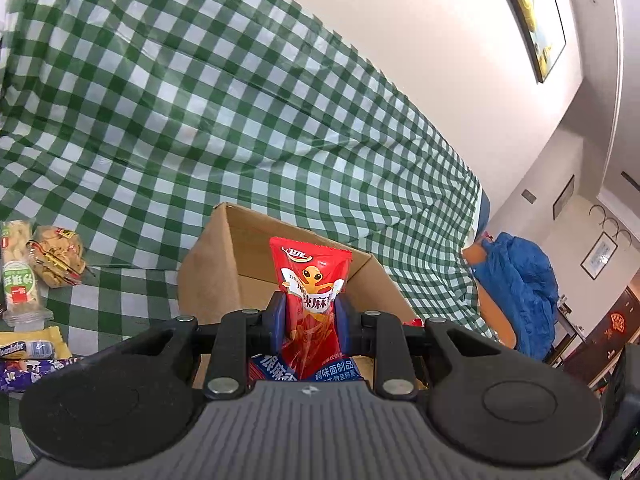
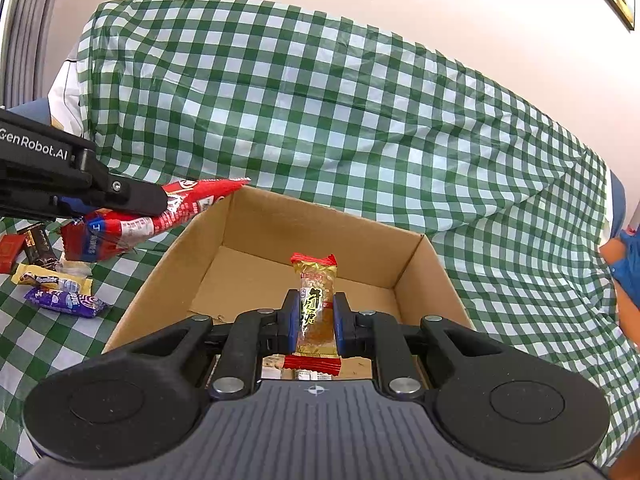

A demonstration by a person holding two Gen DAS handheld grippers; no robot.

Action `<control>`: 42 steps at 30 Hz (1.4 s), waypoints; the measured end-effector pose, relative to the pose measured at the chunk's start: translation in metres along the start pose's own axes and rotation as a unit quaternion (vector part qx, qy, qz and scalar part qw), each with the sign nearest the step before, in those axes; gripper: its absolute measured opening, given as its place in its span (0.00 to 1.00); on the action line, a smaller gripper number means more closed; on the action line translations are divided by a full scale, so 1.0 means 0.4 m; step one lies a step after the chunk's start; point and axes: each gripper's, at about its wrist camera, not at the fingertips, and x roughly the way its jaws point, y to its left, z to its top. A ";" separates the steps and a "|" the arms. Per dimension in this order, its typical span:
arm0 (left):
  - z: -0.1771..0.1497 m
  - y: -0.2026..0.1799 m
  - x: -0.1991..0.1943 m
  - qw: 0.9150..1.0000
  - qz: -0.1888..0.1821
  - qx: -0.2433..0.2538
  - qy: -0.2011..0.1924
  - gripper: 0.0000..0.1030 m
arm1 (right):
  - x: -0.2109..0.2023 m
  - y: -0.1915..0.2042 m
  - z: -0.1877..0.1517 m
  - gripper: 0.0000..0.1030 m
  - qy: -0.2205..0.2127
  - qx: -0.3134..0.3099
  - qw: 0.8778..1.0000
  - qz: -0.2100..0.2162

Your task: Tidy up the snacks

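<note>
Snacks held in both grippers, above an open cardboard box. Right gripper: clamped on a gold candy packet with red crimped ends, long axis running forward between the pads, directly over the box floor; a release here would likely drop it inside. Left gripper: clamped on a red spicy-strip packet, long axis likewise along the fingers, its tip reaching just over the box's left wall. The right hand is judged the nearer to a drop.

Right wrist view alone shows the left gripper from the side, at the box's left rim, and the bare box floor. Left wrist view alone shows a biscuit packet and a green-labelled packet lying on the green checked cloth to the left, and blue fabric at the right.
</note>
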 end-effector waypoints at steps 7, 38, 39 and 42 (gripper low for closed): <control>-0.006 -0.007 0.008 1.000 -0.002 0.007 0.002 0.27 | 0.002 -0.012 -0.002 0.17 0.002 0.012 1.000 -0.007; -0.015 -0.031 0.024 1.000 -0.012 0.023 0.010 0.27 | 0.006 -0.013 0.001 0.17 0.003 0.025 0.999 -0.020; -0.015 -0.032 0.025 1.000 -0.015 0.023 0.012 0.29 | 0.005 -0.013 0.001 0.17 0.003 0.025 0.999 -0.021; -0.017 -0.031 0.030 0.999 -0.024 0.017 0.020 0.44 | 0.009 -0.012 0.001 0.19 0.007 0.022 0.999 -0.036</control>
